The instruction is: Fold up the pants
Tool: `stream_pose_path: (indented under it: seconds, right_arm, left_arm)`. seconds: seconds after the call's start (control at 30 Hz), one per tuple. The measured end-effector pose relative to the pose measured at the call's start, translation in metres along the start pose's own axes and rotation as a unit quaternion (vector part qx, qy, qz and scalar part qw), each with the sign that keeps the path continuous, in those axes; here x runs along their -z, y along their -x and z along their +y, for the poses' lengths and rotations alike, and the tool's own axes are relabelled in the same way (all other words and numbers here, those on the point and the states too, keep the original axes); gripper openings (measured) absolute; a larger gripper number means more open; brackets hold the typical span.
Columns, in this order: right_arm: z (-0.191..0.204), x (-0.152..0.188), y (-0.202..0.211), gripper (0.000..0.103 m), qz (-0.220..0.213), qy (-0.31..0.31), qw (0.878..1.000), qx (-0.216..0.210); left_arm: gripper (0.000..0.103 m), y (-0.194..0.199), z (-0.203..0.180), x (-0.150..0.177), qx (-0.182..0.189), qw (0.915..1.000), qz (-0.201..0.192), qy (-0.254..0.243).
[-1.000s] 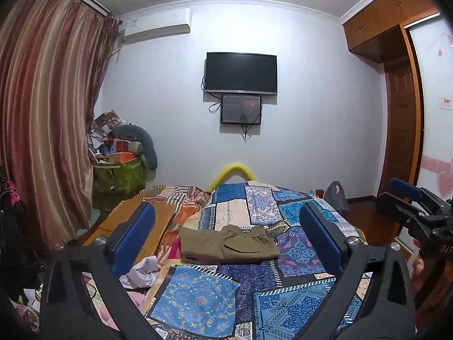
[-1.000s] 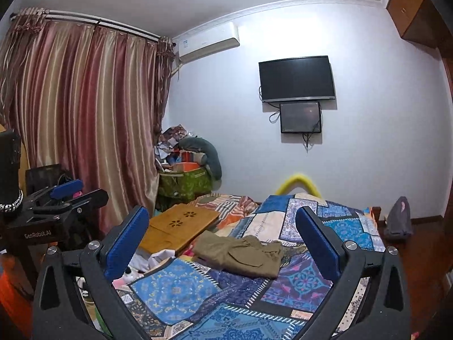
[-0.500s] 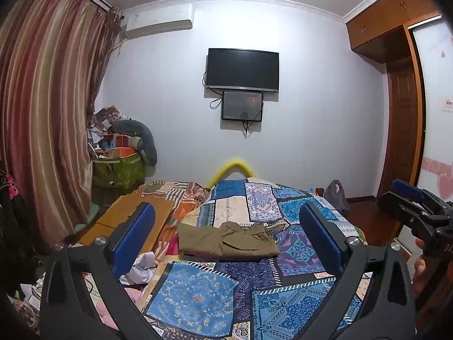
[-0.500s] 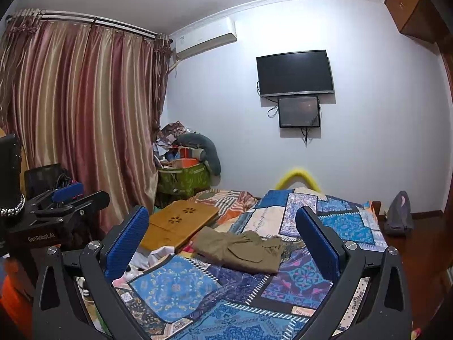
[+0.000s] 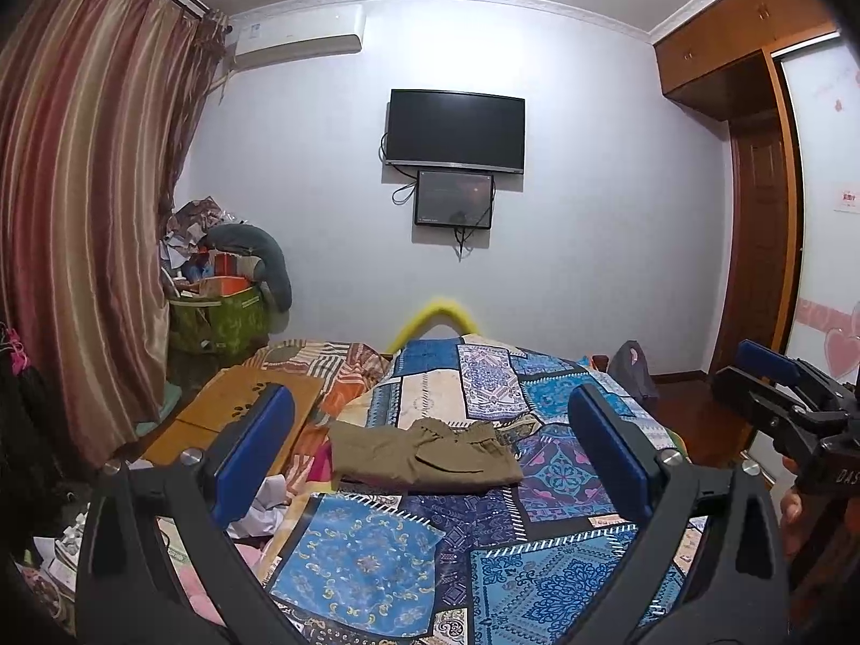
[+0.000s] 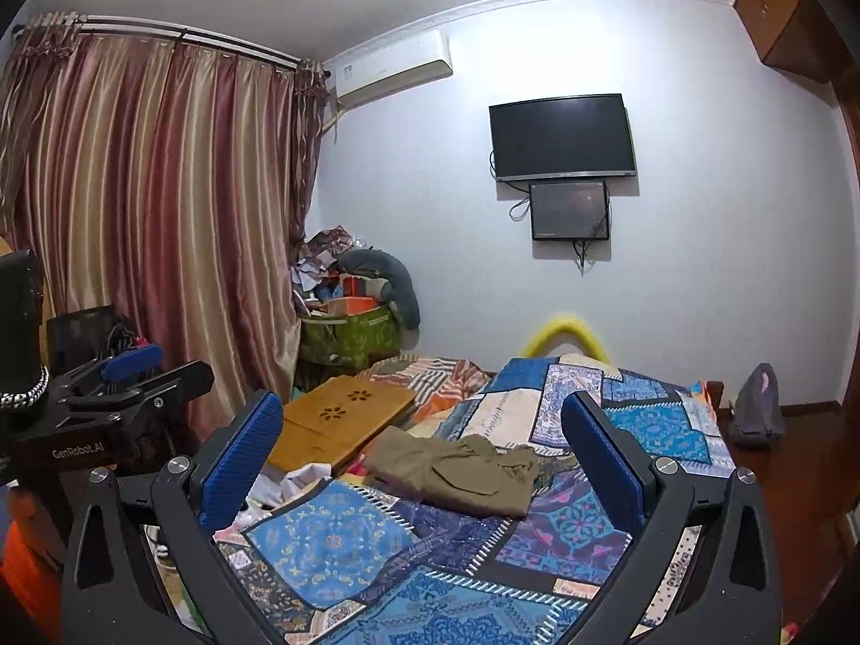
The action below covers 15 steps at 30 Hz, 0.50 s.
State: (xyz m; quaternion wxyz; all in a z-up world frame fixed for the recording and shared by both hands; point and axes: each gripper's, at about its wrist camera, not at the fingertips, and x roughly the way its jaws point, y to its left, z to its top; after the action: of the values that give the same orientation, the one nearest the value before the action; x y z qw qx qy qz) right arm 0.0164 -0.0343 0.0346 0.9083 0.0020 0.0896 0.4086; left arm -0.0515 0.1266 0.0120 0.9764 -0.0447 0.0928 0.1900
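Observation:
Olive-brown pants (image 5: pixel 424 456) lie folded in a compact rectangle on the patterned blue patchwork bedspread (image 5: pixel 371 564); they also show in the right wrist view (image 6: pixel 457 470). My left gripper (image 5: pixel 430 451) is open and empty, held back from the bed, well short of the pants. My right gripper (image 6: pixel 424 462) is open and empty too, likewise away from the pants. Each gripper shows in the other's view: the right one at the far right (image 5: pixel 774 392), the left one at the far left (image 6: pixel 129 376).
A wooden lap table (image 6: pixel 338 424) lies on the bed left of the pants, with loose white cloth (image 6: pixel 290 484) near it. A green bin of clutter (image 6: pixel 349 338) stands by the striped curtain (image 6: pixel 150 226). A TV (image 5: pixel 456 129) hangs on the far wall. Wardrobe (image 5: pixel 763 247) at right.
Both views have tilted slightly upward, so the bed and pants sit a little lower in frame. The pants have not moved and both grippers stay open.

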Motion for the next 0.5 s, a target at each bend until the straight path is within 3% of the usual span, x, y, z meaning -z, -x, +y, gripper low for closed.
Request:
stream_pose_path:
  seconds: [0.5]
  right_arm:
    - [-0.0032, 0.0009, 0.0012, 0.103, -0.003, -0.007, 1.0, 0.0]
  left_arm:
    - [0.103, 0.0021, -0.0023, -0.0003, 0.003, 1.0, 0.0, -0.004]
